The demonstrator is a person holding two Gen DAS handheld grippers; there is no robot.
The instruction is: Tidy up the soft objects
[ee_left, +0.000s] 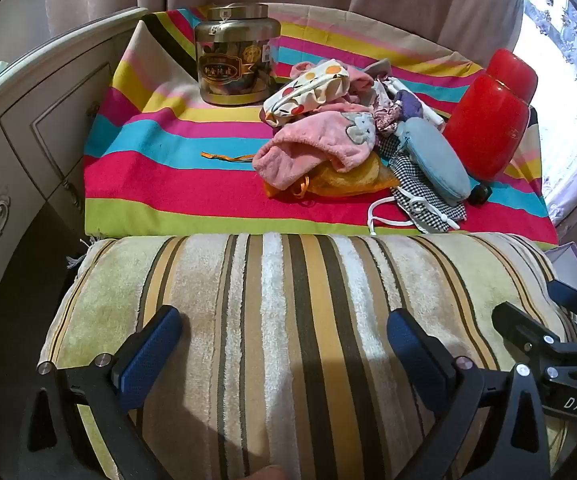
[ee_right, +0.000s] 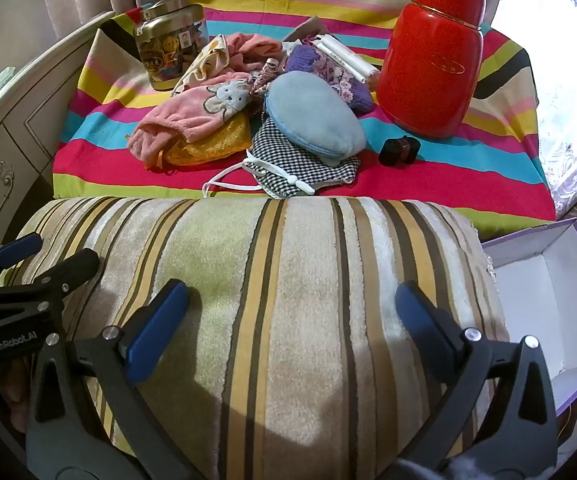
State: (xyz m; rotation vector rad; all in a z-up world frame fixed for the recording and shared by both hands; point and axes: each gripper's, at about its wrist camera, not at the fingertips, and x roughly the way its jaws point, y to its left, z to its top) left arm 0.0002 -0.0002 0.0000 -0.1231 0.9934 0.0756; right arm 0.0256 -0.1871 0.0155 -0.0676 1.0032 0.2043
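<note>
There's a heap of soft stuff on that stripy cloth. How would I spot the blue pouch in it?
Find the tall red flask standing on the rainbow-striped cloth; the heap of soft things lies just left of it. On the heap's flask side, lying on a black-and-white checked mask, is the blue pouch. It is the only plain pale-blue oval, smooth and puffy, with a zip along its edge.

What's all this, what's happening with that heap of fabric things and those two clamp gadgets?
A person holds two grippers, left gripper and right gripper, both open over a striped towel. Neither holds anything. Beyond lies a pile of soft items on a striped cloth, untouched, with an open box at the right.
</note>
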